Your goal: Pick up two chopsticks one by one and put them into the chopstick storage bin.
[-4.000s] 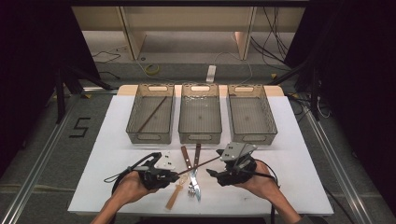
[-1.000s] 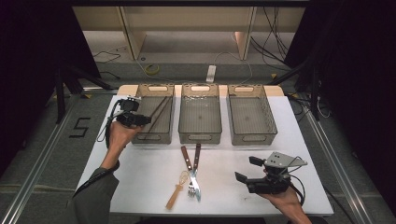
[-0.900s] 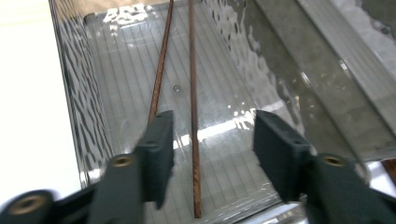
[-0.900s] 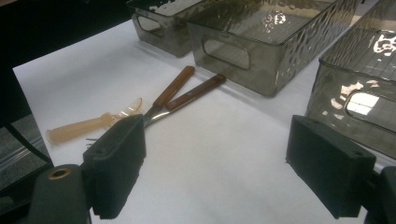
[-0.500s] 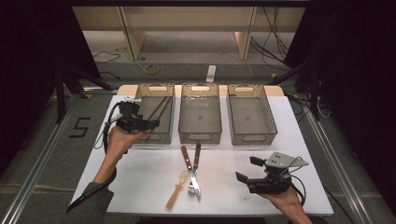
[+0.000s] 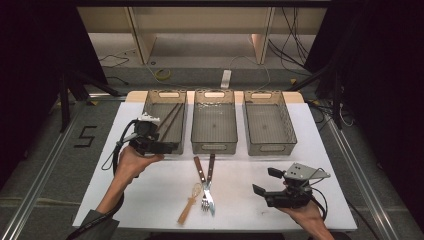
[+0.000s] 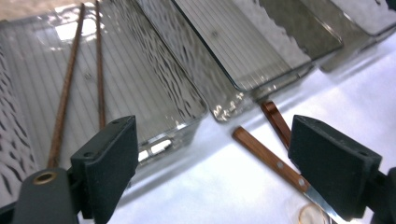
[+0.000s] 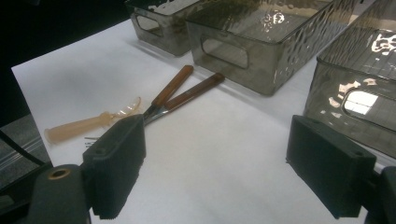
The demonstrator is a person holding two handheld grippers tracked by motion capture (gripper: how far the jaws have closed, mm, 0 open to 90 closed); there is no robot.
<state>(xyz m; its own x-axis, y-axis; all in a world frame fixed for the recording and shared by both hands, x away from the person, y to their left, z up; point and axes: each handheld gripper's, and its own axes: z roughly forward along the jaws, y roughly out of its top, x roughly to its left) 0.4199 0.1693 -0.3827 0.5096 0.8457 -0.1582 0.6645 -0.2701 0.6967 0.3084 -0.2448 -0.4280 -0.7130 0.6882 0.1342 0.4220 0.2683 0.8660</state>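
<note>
Two brown chopsticks (image 6: 170, 120) (image 7: 70, 88) lie in the left smoky bin (image 6: 148, 115). My left gripper (image 6: 167, 146) (image 7: 215, 154) hovers at that bin's near left corner. Its jaws have just been opening, stand wide and hold nothing. Two wooden-handled utensils (image 6: 210, 175) (image 7: 261, 151) (image 8: 196, 91) and a translucent plastic spoon (image 6: 189, 202) (image 8: 88, 123) lie on the white table in front of the bins. My right gripper (image 6: 266, 181) (image 8: 215, 163) rests at the near right, open and empty, pointing toward the cutlery.
The middle bin (image 6: 215, 145) and the right bin (image 6: 272, 147) stand side by side at the back, with nothing seen in them. A cable (image 6: 112, 155) trails from the left gripper. The white table top (image 6: 240, 165) ends close to the person.
The left gripper has drawn back from over the left bin toward its near edge, and its jaws have opened. The right gripper has stayed where it was.
</note>
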